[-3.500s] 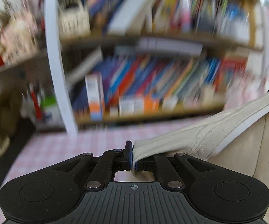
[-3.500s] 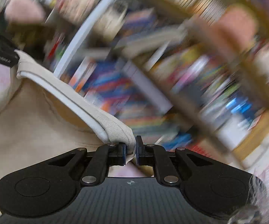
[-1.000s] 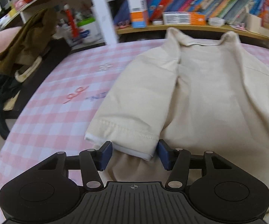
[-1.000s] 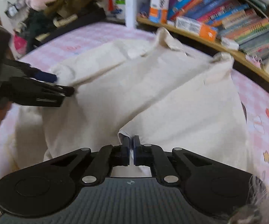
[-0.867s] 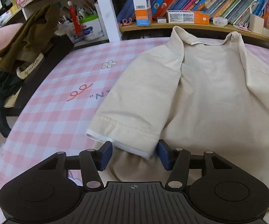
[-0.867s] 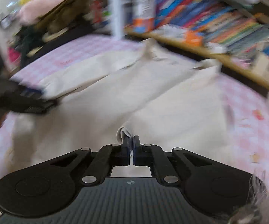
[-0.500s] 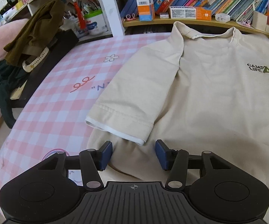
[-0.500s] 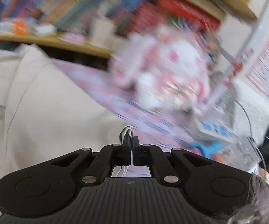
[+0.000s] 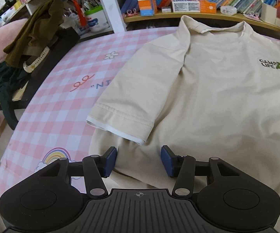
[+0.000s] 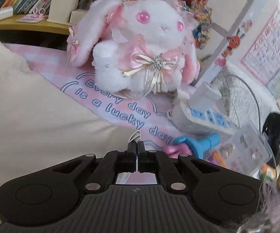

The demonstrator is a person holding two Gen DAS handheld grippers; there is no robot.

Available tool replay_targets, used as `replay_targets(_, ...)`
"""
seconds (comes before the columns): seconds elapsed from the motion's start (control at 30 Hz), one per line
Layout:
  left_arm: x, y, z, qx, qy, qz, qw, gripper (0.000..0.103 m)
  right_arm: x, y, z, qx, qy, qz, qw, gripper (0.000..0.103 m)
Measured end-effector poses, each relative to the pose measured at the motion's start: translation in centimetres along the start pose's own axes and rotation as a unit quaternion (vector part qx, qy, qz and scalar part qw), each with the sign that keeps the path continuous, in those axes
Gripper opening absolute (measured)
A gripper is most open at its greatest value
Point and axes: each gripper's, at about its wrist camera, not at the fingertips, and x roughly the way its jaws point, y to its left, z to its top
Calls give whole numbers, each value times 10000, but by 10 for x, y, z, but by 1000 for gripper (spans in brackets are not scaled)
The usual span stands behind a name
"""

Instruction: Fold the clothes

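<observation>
Though its right side is cut off, the cream T-shirt (image 9: 208,89) lies flat on the pink checked tablecloth (image 9: 58,104). Left gripper (image 9: 139,160) is spread, just been narrowing, pads empty over the hem (soft knit). Right gripper (image 10: 136,148) pinches a white-edged bit of shirt, w/ plush bunny (image 10: 140,44) beyond.

The left wrist view looks steeply down past its own tool (image 9: 139,160) from close over the near hem of a cream shirt (image 9: 208,97), facing the bookshelf (image 9: 198,11) behind the desk (image 9: 62,106). The right wrist view sits low at the shirt's (image 10: 33,116) far edge, facing a plush rabbit (image 10: 140,44) — very near. Both views share the shirt and the pink checked cloth (image 10: 48,58).
</observation>
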Motion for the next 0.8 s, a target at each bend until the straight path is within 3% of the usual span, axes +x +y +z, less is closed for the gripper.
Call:
replay_targets(0.23, -20, 11, 1, 238, -505, -138, 9983, 53, 15, 15, 16, -399, -29, -142, 9991, 2)
replay_targets(0.3, -19, 15, 2, 414, -611, -97, 9972, 53, 15, 18, 20, -472, -13, -185, 9987, 8)
replay_targets(0.33, -16, 16, 4, 496, -612, -99, 9968, 53, 10, 18, 19, -431, -22, -211, 9988, 20)
replay_targets(0.4, -11, 18, 5, 646, -627, -190, 9958, 53, -6, 16, 13, -247, -97, -188, 9995, 32)
replay_targets(0.53, -2, 12, 4, 1219, -737, -576, 9881, 53, -58, 25, -7, 119, -166, 320, 9993, 39)
replay_targets(0.63, 13, 8, 5, 1709, -663, -600, 9812, 52, -114, 52, -30, 97, -218, 714, 9972, 45)
replay_targets(0.67, 15, 11, 7, 1706, -688, -668, 9807, 50, -134, 63, -39, 76, -221, 864, 9960, 50)
replay_targets(0.7, 18, 14, 9, 1698, -703, -733, 9802, 36, -151, 75, -46, 35, -234, 992, 9948, 52)
replay_targets(0.8, 19, 33, 20, 1496, -764, -990, 9808, 18, -203, 119, -70, -274, -261, 1153, 9926, 59)
